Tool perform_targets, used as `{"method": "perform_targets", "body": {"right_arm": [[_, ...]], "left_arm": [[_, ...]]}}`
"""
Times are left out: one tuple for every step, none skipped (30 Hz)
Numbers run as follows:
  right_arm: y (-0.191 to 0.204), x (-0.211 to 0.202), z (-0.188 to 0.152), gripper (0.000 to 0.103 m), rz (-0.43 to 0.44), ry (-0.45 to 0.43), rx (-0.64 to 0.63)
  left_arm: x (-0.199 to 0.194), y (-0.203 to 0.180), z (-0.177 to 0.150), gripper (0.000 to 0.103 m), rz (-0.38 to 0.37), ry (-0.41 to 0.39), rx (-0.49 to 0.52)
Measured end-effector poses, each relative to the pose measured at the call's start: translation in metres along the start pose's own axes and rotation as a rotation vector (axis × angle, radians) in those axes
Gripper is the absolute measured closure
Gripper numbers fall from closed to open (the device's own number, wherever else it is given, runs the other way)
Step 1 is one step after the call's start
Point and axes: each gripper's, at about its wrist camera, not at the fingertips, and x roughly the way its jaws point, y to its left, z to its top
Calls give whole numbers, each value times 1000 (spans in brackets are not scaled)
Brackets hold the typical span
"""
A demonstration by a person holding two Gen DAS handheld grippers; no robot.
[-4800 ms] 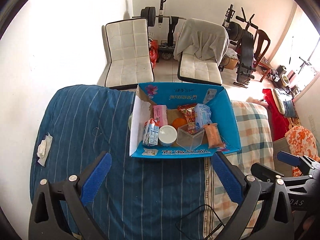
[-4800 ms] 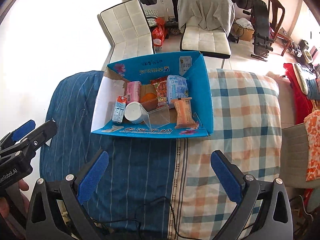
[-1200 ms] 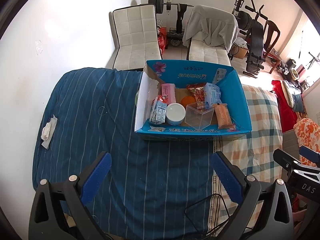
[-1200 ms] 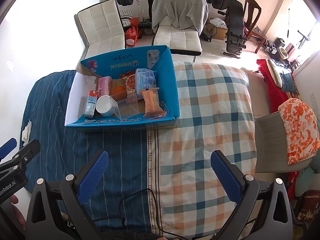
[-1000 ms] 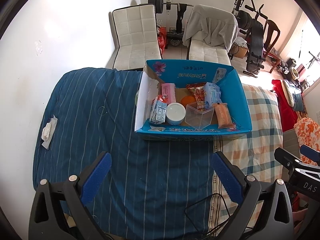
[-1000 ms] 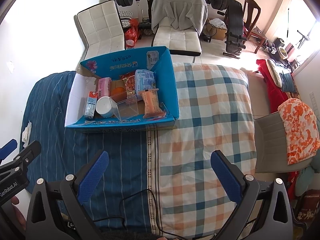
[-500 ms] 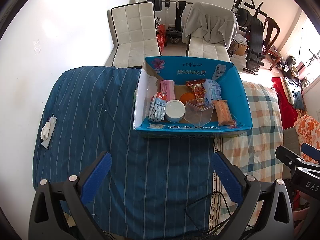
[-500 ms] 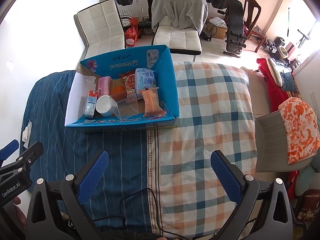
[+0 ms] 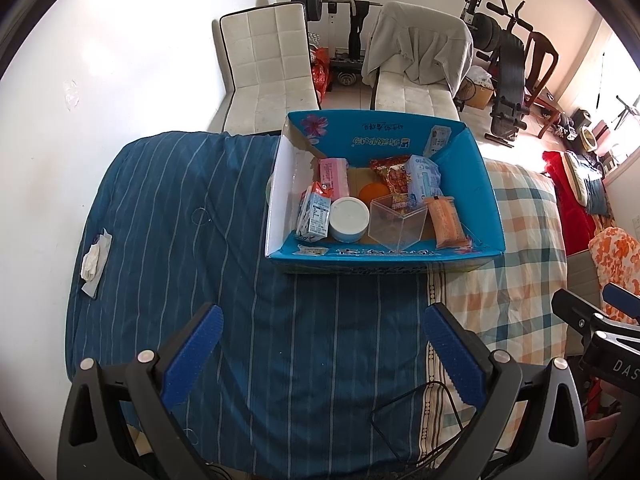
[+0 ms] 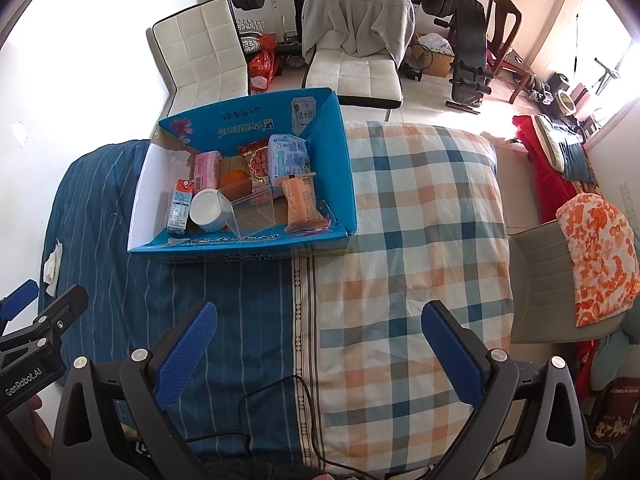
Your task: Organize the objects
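Observation:
A blue cardboard box (image 9: 380,254) (image 10: 240,246) stands on the bed. In it are a milk carton (image 9: 314,216), a white round tub (image 9: 349,218), a clear plastic cube (image 9: 396,222), an orange (image 9: 372,192), a pink pack (image 9: 332,172), a red snack bag (image 9: 394,174), a light blue pack (image 9: 424,176) and an orange wrapped bar (image 9: 446,222). My left gripper (image 9: 320,344) is open and empty, well short of the box. My right gripper (image 10: 320,342) is open and empty over the bedding, to the right of the box.
The bed has a blue striped cover (image 9: 180,220) and a checked quilt (image 10: 420,220). A crumpled tissue (image 9: 94,264) lies at the left edge. Two white chairs (image 9: 266,60) and gym gear (image 9: 508,64) stand beyond the bed. A black cable (image 10: 272,396) lies near me.
Both grippers have drawn back and risen from the box over the last seconds, so more of the bed shows. Their jaws stay open. In the last second little has moved.

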Motion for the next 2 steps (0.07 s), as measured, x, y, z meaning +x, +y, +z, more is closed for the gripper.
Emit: {"method": "perform_targets", "body": {"right_arm": [[0, 0, 0, 0, 1, 0, 0], [0, 1, 0, 0, 2, 1, -1]], "left_arm": [[0, 0, 0, 0, 2, -1, 1], [0, 0, 0, 0, 4, 0, 2]]}}
